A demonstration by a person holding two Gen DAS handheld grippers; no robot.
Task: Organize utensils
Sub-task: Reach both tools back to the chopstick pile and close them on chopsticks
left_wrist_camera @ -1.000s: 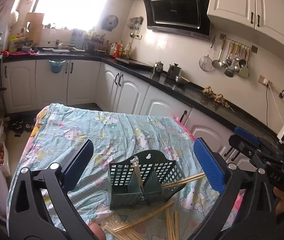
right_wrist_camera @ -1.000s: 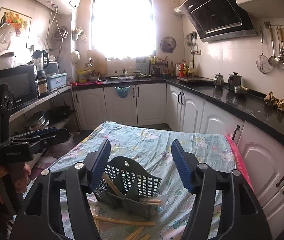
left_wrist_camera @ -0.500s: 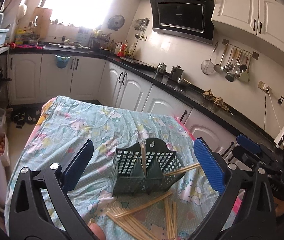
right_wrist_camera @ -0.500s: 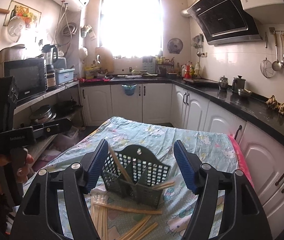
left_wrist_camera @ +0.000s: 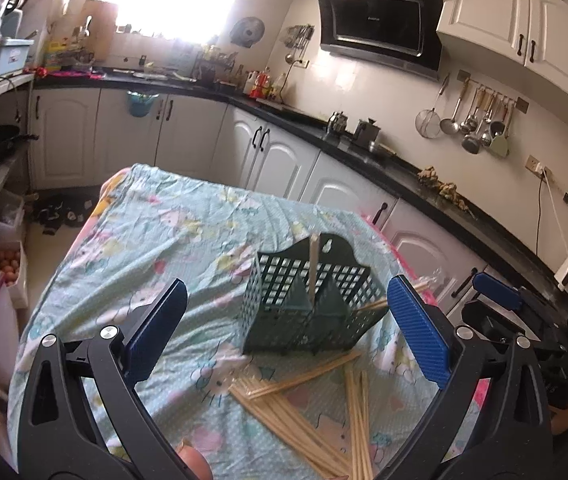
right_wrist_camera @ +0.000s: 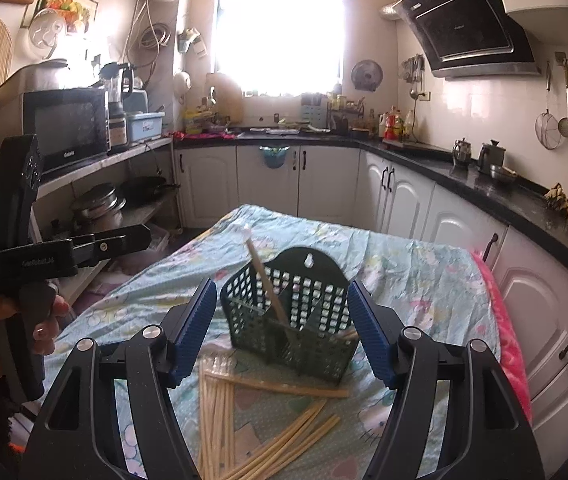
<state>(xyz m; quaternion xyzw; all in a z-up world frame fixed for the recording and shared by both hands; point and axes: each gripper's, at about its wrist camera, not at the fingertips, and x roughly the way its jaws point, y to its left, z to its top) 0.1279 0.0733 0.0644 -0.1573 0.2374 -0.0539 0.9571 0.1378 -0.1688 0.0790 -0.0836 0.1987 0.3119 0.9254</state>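
Observation:
A dark green lattice utensil basket [left_wrist_camera: 312, 304] stands on the table's patterned cloth [left_wrist_camera: 172, 240]; it also shows in the right wrist view [right_wrist_camera: 296, 316]. One wooden chopstick [right_wrist_camera: 266, 284] stands upright in it and another pokes out its side [left_wrist_camera: 388, 302]. Several loose chopsticks [left_wrist_camera: 316, 412] lie on the cloth in front of the basket, also in the right wrist view [right_wrist_camera: 244, 412]. My left gripper [left_wrist_camera: 288, 336] is open and empty, above and short of the basket. My right gripper [right_wrist_camera: 282, 328] is open and empty, level with the basket.
White kitchen cabinets [right_wrist_camera: 324, 184] and a black counter [left_wrist_camera: 404, 168] run behind and right of the table. Shelves with pans [right_wrist_camera: 100, 204] stand to the left. The other hand-held gripper shows at the left of the right wrist view [right_wrist_camera: 24, 264].
Both grippers have pulled back and risen, so the basket looks smaller and more loose chopsticks show in front. Both stay open and empty.

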